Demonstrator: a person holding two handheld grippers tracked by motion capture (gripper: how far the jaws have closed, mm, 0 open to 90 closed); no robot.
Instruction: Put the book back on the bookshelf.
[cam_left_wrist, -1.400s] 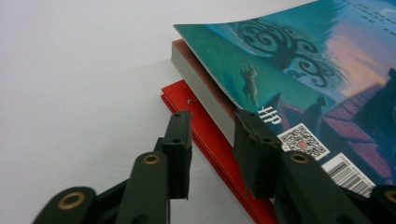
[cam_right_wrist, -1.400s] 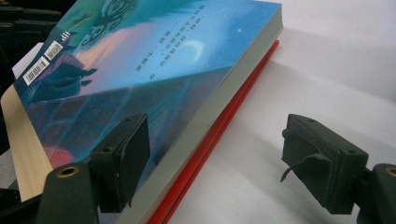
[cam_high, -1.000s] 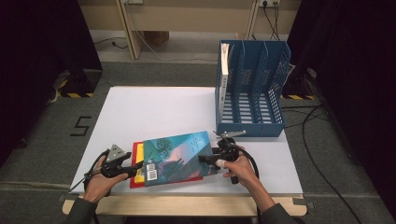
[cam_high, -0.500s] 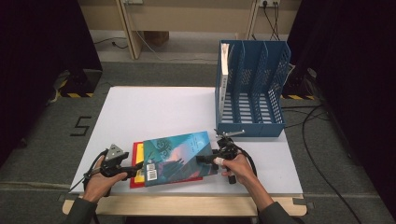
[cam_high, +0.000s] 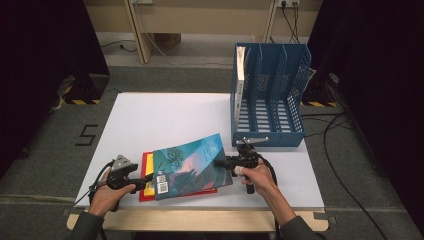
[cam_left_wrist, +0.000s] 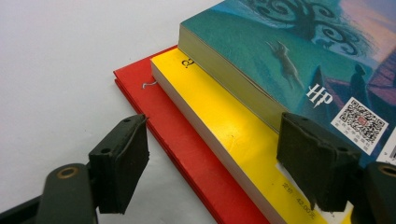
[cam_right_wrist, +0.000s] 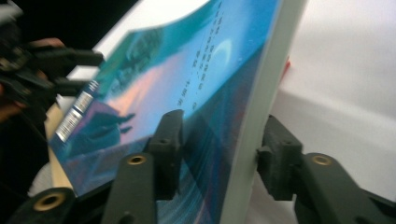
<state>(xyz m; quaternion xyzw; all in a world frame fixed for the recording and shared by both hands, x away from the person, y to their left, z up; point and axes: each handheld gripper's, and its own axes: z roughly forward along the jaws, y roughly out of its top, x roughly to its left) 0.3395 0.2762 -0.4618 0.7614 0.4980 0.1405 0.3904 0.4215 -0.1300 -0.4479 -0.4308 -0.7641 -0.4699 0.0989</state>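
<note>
Now the right gripper (cam_high: 226, 163) is clamped on the teal book's (cam_high: 190, 167) edge, tilting it. Meanwhile the left gripper (cam_high: 148, 179), jaws apart, straddles the stack's corner over the yellow book (cam_left_wrist: 219, 126).

High view overlooks my white table (cam_high: 165, 115) from the near side; my gripper views sit close, both sharing the teal book (cam_left_wrist: 299, 51).

The far-left part of the tabletop (cam_high: 150, 115) lies bare, giving open passage from the left edge toward the middle. At the far-right corner the blue file rack (cam_high: 270, 95) stands upright and blocks that side, with a white book (cam_high: 240, 70) in its leftmost slot. Near the front edge, 3 stacked books (cam_high: 185, 170) fill the middle, with bare strips on both sides.
</note>
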